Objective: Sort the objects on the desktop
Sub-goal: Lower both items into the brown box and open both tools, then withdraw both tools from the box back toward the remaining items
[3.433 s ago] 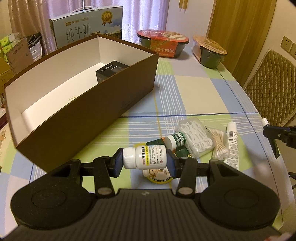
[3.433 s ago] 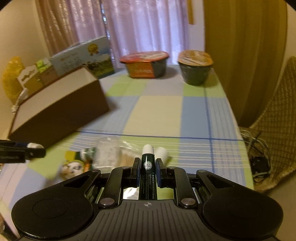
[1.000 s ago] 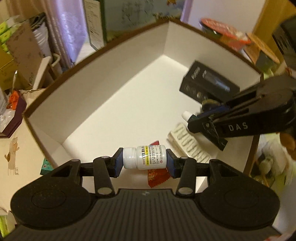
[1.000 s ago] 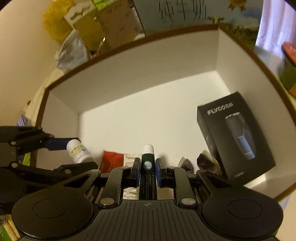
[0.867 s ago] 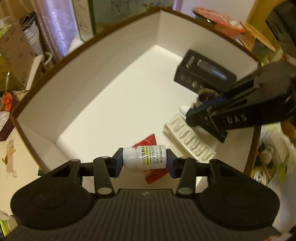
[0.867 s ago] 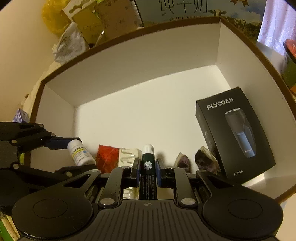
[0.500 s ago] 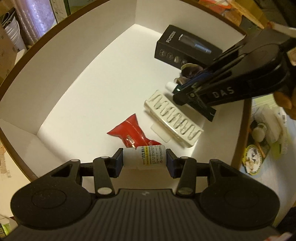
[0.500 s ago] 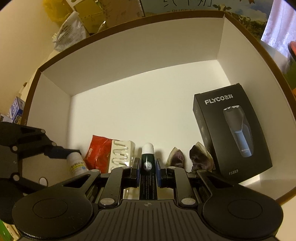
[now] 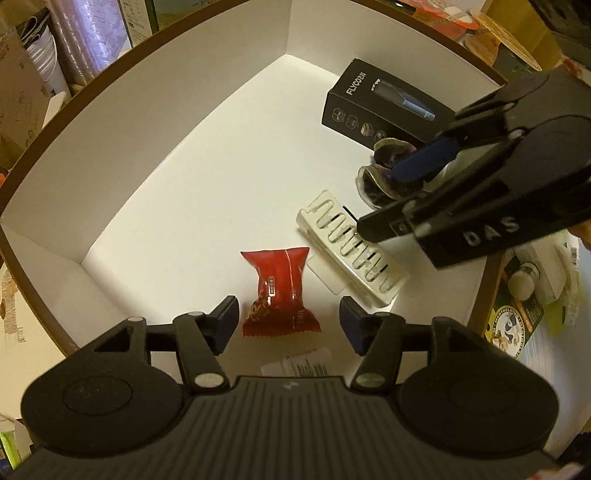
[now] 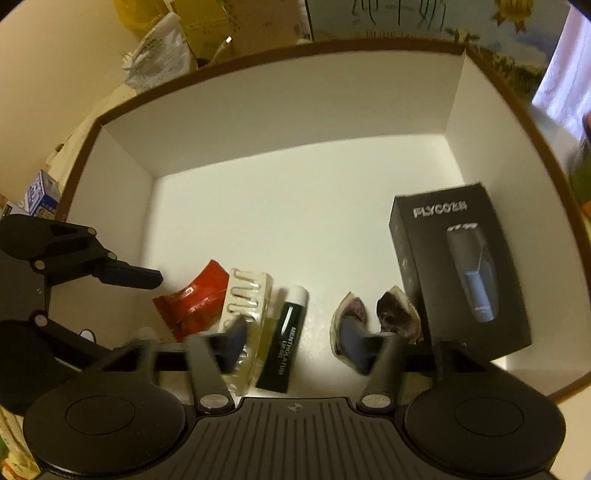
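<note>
The lip-balm tube (image 10: 286, 341) lies on the box (image 10: 280, 122) floor between my right tongs' (image 10: 291, 341) wide-open, empty jaws. It looks light, stiff and slick; I'd pinch it mid-body, across its width. The pill bottle (image 9: 303, 365) lies just under my left tongs (image 9: 289, 323), also wide open and empty: light, rigid, round, likely to roll. Ahead sit a red packet (image 9: 279, 291) and a white tray (image 9: 351, 249).

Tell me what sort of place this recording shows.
Probably a home, a cluttered living or dining room: a brown box holds a shaver box, lip balm and a red sachet; cartons pile behind; curtain beyond.
</note>
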`<state>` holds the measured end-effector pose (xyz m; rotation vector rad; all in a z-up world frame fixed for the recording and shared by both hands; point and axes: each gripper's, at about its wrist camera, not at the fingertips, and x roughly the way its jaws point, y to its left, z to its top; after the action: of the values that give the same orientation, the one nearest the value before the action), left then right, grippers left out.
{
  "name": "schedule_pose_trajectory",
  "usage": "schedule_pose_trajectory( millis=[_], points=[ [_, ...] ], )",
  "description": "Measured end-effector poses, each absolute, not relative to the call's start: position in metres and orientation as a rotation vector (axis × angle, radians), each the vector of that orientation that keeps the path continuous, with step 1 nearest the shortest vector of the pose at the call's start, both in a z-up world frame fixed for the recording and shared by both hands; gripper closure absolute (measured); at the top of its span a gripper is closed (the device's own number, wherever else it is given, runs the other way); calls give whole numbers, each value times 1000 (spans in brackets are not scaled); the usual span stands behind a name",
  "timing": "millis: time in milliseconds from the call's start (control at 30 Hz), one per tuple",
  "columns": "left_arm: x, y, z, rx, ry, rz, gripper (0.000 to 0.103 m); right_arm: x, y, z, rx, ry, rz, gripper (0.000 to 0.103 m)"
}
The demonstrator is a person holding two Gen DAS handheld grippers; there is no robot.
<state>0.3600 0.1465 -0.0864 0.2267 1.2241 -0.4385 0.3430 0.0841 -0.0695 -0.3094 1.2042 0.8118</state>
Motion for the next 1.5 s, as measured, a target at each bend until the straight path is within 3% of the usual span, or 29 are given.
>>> schedule_pose_trajectory(
  millis=[133, 300, 367, 533, 667, 1500],
  points=[
    [359, 146, -84, 218, 1217, -426, 46, 340, 79, -61, -303, 1191, 816, 36],
    [357, 147, -78, 208, 1205, -400, 44, 335, 67, -47, -330, 1142, 812, 7],
    [355, 146, -76, 209, 1200, -388, 43, 333, 66, -43, -346, 1119, 806, 2],
    [352, 144, -67, 208, 1178, -350, 39, 330, 58, -32, -373, 1069, 768, 2],
    [345, 141, -55, 192, 1159, -349, 15, 329, 49, -20, -355, 1041, 751, 2],
    [272, 131, 7, 169, 1001, -221, 15, 250, -13, 29, -238, 900, 762, 2]
  ],
)
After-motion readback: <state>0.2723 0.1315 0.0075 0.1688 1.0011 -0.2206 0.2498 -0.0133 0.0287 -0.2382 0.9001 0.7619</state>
